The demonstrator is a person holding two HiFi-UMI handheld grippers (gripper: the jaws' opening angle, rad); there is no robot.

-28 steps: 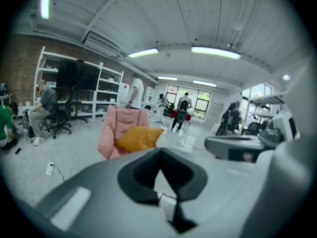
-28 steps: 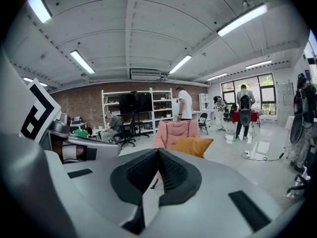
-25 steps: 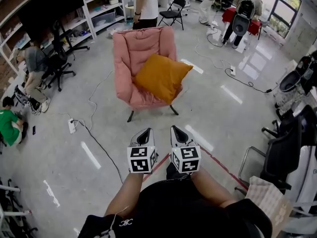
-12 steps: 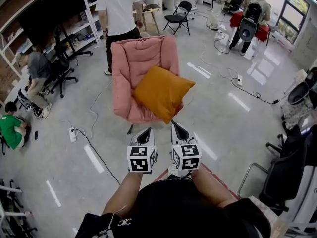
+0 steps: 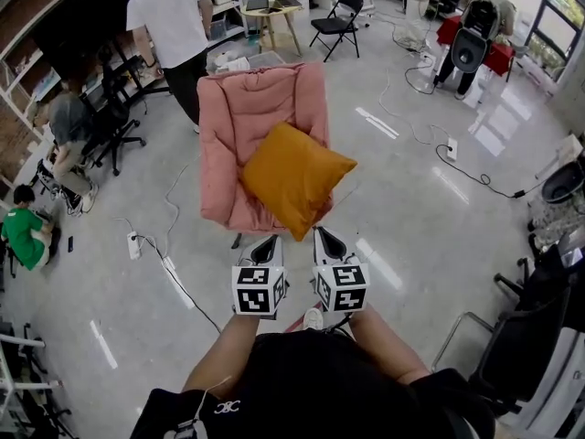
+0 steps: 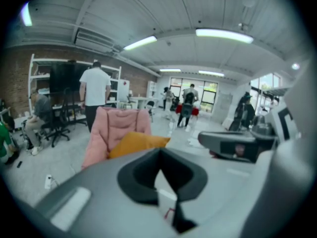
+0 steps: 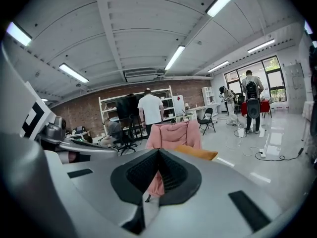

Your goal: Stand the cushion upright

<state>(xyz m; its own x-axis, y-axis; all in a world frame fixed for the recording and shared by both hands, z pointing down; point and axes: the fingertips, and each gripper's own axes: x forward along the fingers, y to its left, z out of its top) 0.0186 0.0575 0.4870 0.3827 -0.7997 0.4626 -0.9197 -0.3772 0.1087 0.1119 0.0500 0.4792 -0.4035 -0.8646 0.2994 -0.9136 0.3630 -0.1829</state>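
An orange cushion point(image 5: 292, 176) lies tilted on the seat of a pink armchair point(image 5: 247, 108), one corner hanging over the seat's front edge. My left gripper point(image 5: 268, 243) and right gripper point(image 5: 327, 239) are held side by side just short of the chair, both shut and empty, their tips apart from the cushion. The left gripper view shows the cushion point(image 6: 136, 142) and the chair point(image 6: 119, 125) just beyond the closed jaws point(image 6: 159, 152). From the right gripper point(image 7: 158, 153) the cushion point(image 7: 195, 151) pokes out right of the chair point(image 7: 173, 133).
A person in a white shirt point(image 5: 169, 26) stands behind the chair at its left. Cables and a power strip point(image 5: 134, 243) lie on the floor at the left. Black office chairs point(image 5: 539, 309) stand at the right, a folding chair point(image 5: 336, 18) behind.
Both grippers have travelled forward together, so the armchair and cushion now sit much closer to their tips. The person in the white shirt has moved left behind the chair.
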